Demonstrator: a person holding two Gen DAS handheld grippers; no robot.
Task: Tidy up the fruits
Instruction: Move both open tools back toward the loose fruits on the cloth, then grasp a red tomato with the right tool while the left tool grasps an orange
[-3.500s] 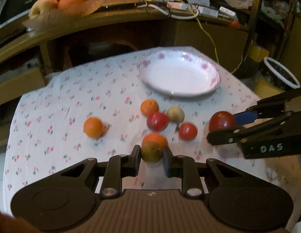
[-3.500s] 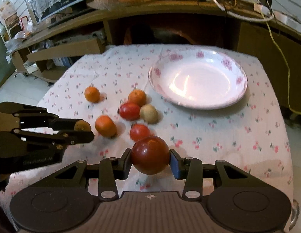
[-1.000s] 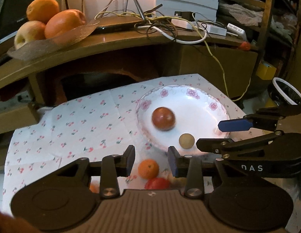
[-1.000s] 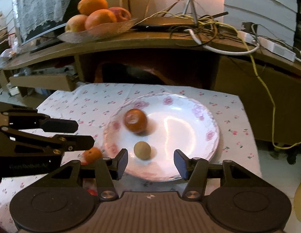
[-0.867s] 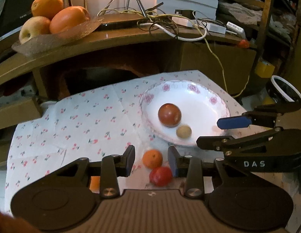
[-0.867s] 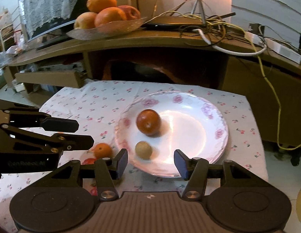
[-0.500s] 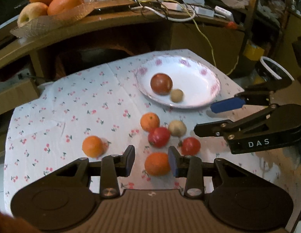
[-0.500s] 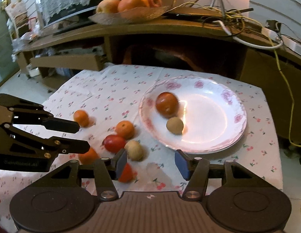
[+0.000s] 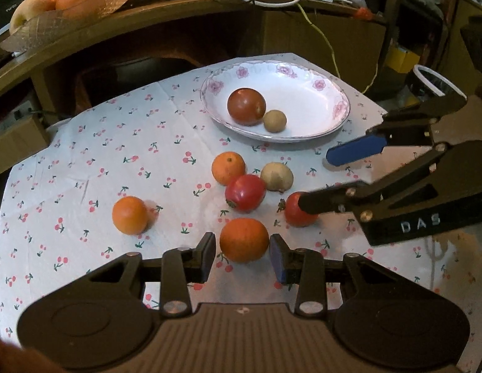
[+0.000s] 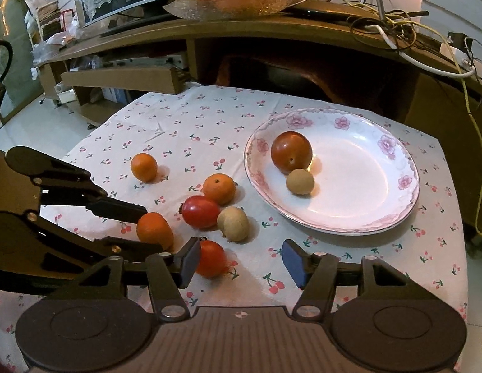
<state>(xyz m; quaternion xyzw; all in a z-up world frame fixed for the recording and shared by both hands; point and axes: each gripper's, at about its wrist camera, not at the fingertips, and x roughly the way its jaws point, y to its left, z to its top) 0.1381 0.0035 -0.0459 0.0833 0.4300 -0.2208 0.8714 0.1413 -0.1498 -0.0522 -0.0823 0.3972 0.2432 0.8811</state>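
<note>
- Left wrist view: left tool (image 9: 243, 255) is seen released, its pads set either side of an orange (image 9: 244, 240) on the cloth-covered counter (image 9: 85, 168); contact with the pads cannot be told.
- A second orange (image 9: 130, 215) is seen at 9 o'clock of it, well apart; a third orange (image 9: 228, 168), a red tomato (image 9: 245, 192) and a tan fruit (image 9: 276, 176) are bunched at 12 o'clock.
- The plate (image 9: 328, 124) is seen further at 12 o'clock, holding a dark red fruit (image 9: 246, 106) touching a small tan fruit (image 9: 274, 121).
- Right tool (image 9: 334, 180) is seen at 3 o'clock, released, lower finger laid over a small tomato (image 9: 298, 214).
- Right wrist view: right tool (image 10: 241, 264) is seen released, the small tomato (image 10: 211, 258) just beside its left pad.
- Plate (image 10: 365, 217) is seen at 1 o'clock with both fruits in it; left tool (image 10: 138, 227) brackets the orange (image 10: 154, 229) at 9 o'clock.
</note>
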